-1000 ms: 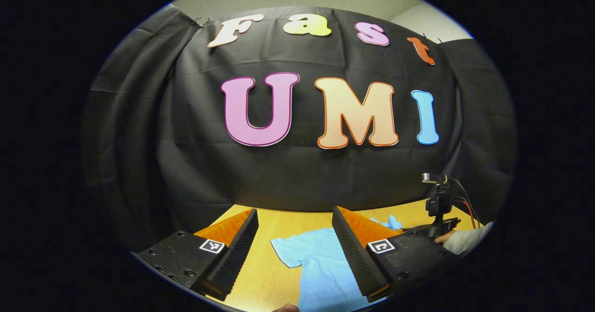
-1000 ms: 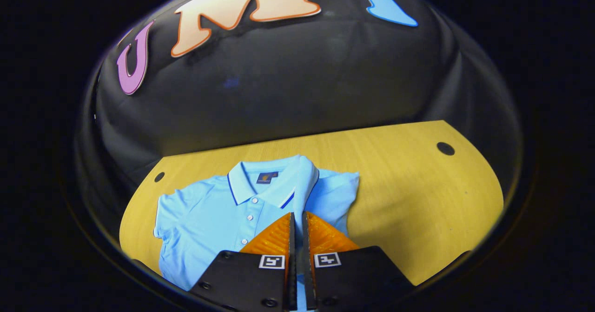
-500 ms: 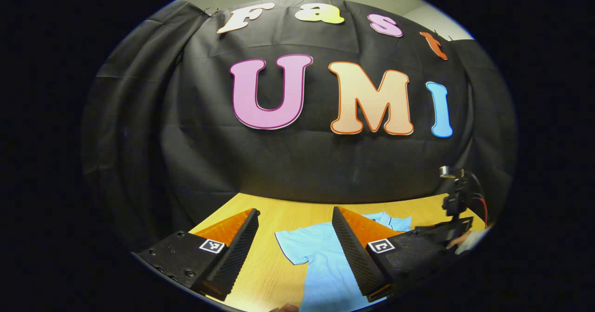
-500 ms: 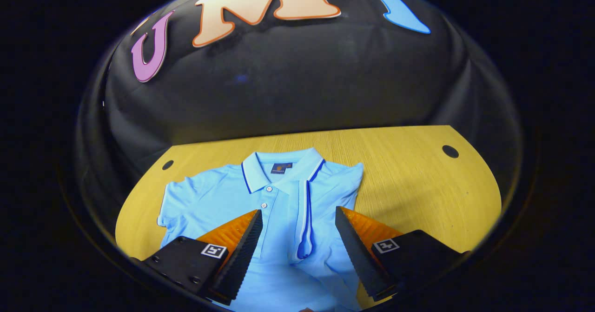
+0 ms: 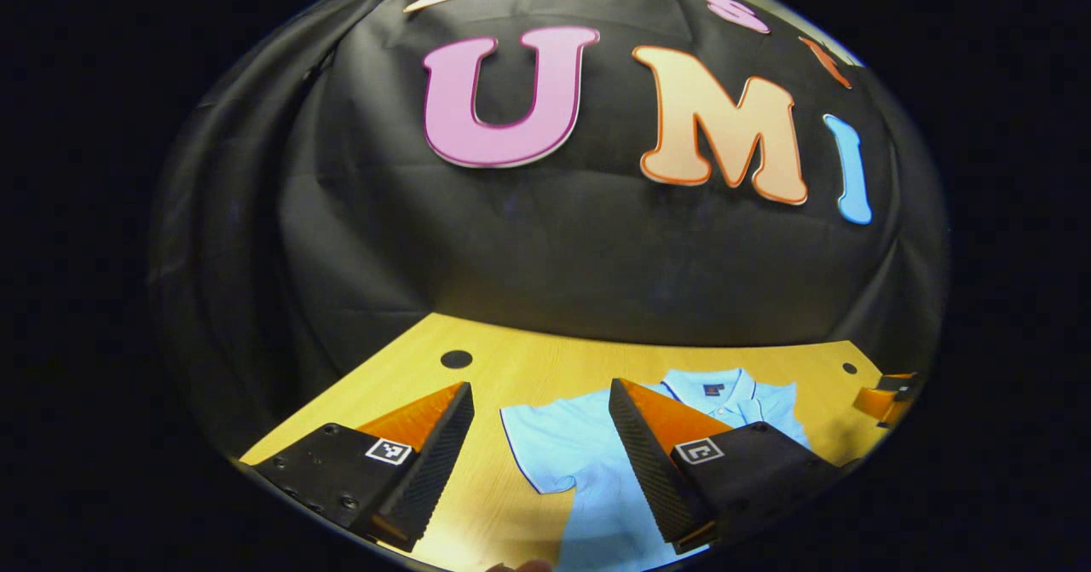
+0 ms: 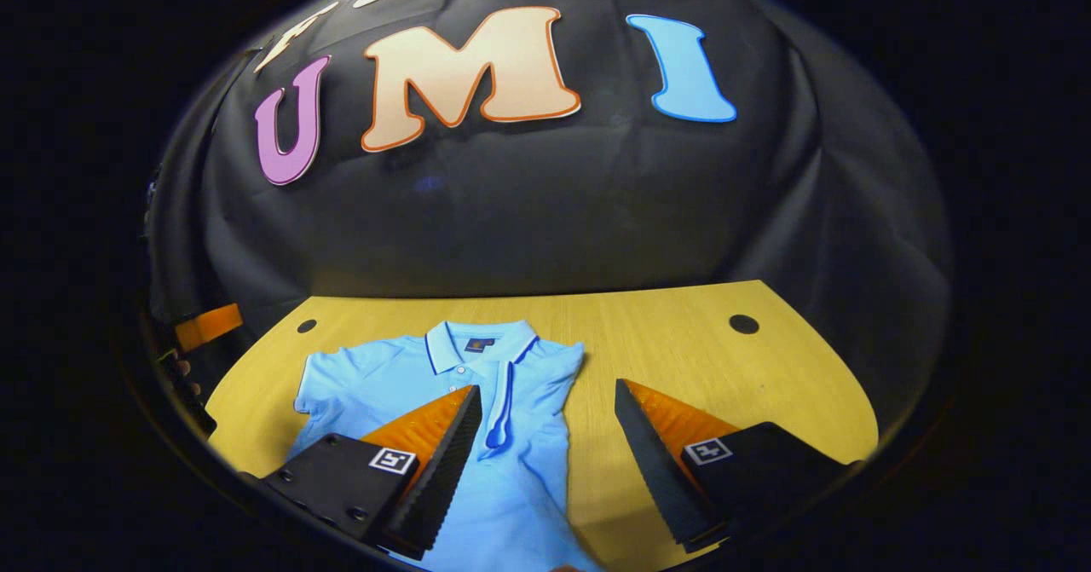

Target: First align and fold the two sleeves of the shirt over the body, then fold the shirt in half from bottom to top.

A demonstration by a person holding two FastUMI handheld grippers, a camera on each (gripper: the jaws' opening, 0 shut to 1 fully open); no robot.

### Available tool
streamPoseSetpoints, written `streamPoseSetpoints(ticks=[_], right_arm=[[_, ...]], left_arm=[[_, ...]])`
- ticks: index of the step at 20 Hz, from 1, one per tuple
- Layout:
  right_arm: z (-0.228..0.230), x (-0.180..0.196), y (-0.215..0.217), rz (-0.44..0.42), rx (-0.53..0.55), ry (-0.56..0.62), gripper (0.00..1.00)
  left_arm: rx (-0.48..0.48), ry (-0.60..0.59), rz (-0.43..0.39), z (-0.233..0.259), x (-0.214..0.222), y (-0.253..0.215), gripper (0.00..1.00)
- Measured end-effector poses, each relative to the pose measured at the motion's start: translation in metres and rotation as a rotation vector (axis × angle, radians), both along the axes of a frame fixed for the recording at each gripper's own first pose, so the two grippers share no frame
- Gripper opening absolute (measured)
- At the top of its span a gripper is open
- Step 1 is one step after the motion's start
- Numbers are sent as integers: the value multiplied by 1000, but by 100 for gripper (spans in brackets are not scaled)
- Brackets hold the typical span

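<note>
A light blue polo shirt [image 6: 520, 487] lies flat on the wooden table [image 6: 682, 342], collar [image 6: 477, 343] toward the wall. Its right sleeve [image 6: 503, 406] is folded over the chest, dark trim showing. The left sleeve [image 5: 533, 448] still lies spread out on the wood. My right gripper [image 6: 547, 389] hovers open over the shirt's right edge, holding nothing. My left gripper [image 5: 539, 387] is open above the spread left sleeve, with nothing between its fingers. The left gripper [image 6: 207, 325] also appears at the left rim of the right gripper view, and the right gripper [image 5: 886, 397] at the right rim of the left gripper view.
Two round cable holes [image 6: 743, 323] [image 6: 306, 326] sit near the table's back corners. Bare wood lies to the right of the shirt. The black cloth wall [image 5: 554, 248] rises just behind the table's far edge.
My right gripper opened, left the right sleeve lying folded on the shirt's body, and drew back to the right. My left gripper tipped down and now sees more of the table and shirt.
</note>
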State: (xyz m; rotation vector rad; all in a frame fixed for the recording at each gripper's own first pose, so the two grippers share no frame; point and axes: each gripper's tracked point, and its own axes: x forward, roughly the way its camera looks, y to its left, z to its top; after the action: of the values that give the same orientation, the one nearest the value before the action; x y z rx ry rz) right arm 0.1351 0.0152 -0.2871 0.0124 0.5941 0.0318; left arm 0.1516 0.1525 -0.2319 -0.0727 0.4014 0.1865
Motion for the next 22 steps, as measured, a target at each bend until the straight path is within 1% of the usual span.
streamPoseSetpoints(ticks=[4, 8, 10, 11, 12, 13, 14, 16, 17, 18, 19, 20, 22], right_arm=[[5, -23, -21, -30, -20, 10, 98], [-3, -43, -34, -44, -35, 38, 98], [-5, -51, -42, -54, -44, 50, 98], [-4, -53, -44, -60, -43, 49, 94], [-3, -54, -46, -64, -38, 51, 94], [-3, -56, -47, -68, -25, 52, 98], [-1, -56, -48, -72, -15, 53, 94], [2, -54, -55, -85, -11, 47, 94], [3, -54, -58, -92, -9, 43, 98], [6, -53, -61, -99, -4, 41, 98], [6, -53, -62, -104, 0, 37, 94], [8, -53, -64, -107, 0, 35, 98], [9, -55, -68, -107, -2, 31, 98]], left_arm=[[-45, 95, 21, -55, 21, 1, 95], [-13, 200, 35, -104, 30, 8, 96], [-23, 249, 53, -125, 32, 10, 96], [-33, 273, 59, -134, 33, 10, 96], [-46, 290, 63, -141, 33, 11, 96], [-55, 308, 70, -145, 31, 14, 96], [-57, 318, 73, -149, 31, 15, 96], [-45, 347, 91, -157, 27, 17, 96], [-39, 345, 95, -157, 28, 17, 96], [-42, 340, 98, -157, 30, 16, 96], [-36, 343, 93, -157, 30, 15, 94], [-39, 344, 74, -157, 31, 12, 92], [-48, 343, 13, -157, 38, -2, 71]])
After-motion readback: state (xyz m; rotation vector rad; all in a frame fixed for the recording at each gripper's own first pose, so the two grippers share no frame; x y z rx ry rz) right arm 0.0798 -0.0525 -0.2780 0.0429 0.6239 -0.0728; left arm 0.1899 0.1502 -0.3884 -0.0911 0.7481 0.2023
